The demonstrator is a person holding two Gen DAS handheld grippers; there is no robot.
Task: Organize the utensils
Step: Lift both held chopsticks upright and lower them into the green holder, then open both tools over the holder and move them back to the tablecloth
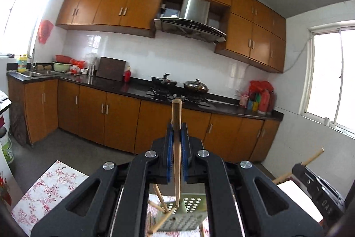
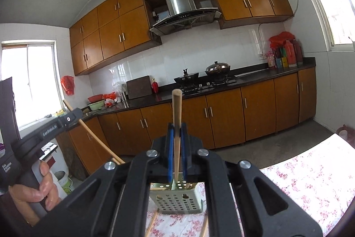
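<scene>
My left gripper (image 1: 177, 126) is shut on a wooden chopstick (image 1: 176, 112) that stands upright, its lower end over the pale green perforated utensil holder (image 1: 188, 214). My right gripper (image 2: 176, 127) is shut on another wooden chopstick (image 2: 176, 108), its lower end inside the same holder (image 2: 177, 200). The holder lies on a floral tablecloth (image 2: 310, 181). Loose chopsticks (image 1: 160, 197) lie by the holder. The left gripper with its chopstick also shows in the right wrist view (image 2: 66, 119), and the right one at the edge of the left wrist view (image 1: 310, 172).
A kitchen counter (image 1: 133, 87) with a stove, pots and bottles runs along the far wall over orange cabinets (image 1: 93, 110). Grey floor lies between it and the table. More chopsticks (image 2: 153, 221) lie on the cloth beside the holder.
</scene>
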